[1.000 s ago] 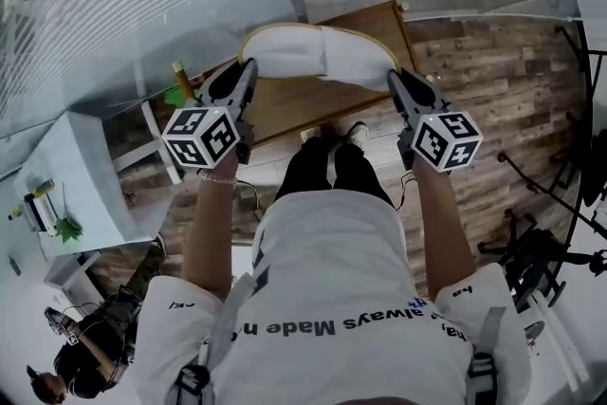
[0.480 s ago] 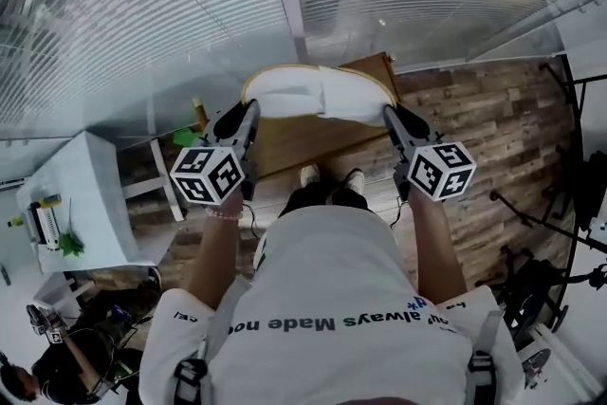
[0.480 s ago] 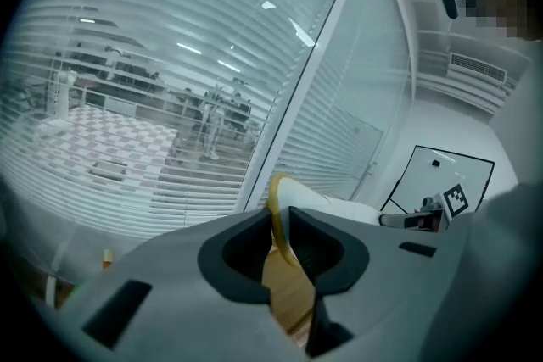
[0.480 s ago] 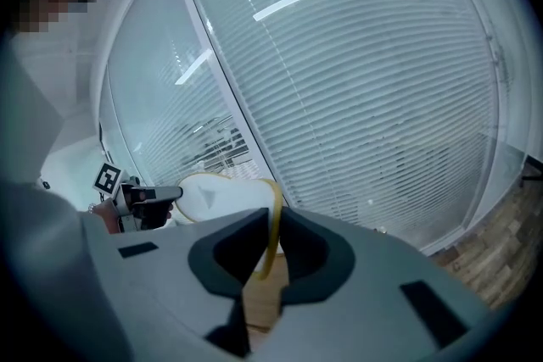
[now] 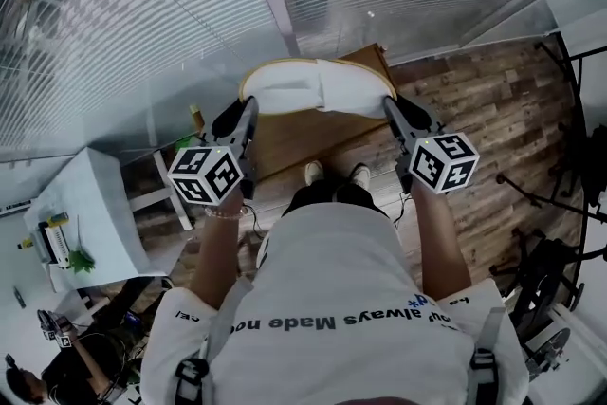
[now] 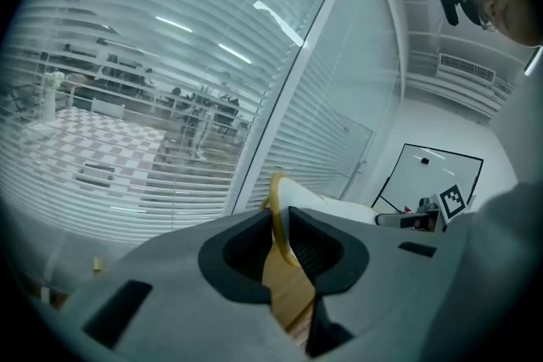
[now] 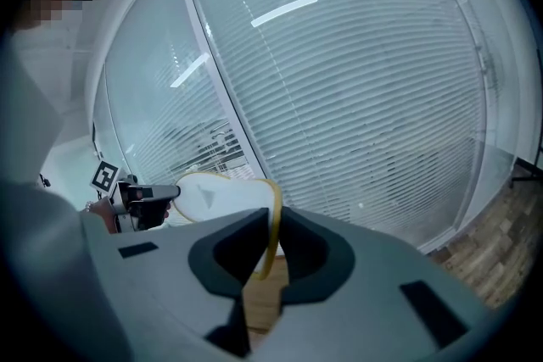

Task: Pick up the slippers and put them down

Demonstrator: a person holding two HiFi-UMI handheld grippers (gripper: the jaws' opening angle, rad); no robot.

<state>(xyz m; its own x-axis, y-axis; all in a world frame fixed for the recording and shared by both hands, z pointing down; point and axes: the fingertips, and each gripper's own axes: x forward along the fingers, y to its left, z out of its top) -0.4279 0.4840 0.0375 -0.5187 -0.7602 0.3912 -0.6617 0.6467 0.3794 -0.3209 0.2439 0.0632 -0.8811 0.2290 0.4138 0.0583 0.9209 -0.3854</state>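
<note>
- Left gripper [image 5: 250, 102] and right gripper [image 5: 389, 102] have risen together, carrying the white slipper [image 5: 318, 88] well above the wooden tabletop [image 5: 303, 134]
- Each gripper is clamped on the yellow rim at one end, left and right, likely so the slipper stays level until set down

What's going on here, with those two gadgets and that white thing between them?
A person holds a gripper in each hand. The left gripper has its jaws shut on the yellow edge at one end of the white slippers, and the right gripper pinches the other end the same way. The slippers span the gap between the two grippers, held up over a wooden table, in front of blinds.
</note>
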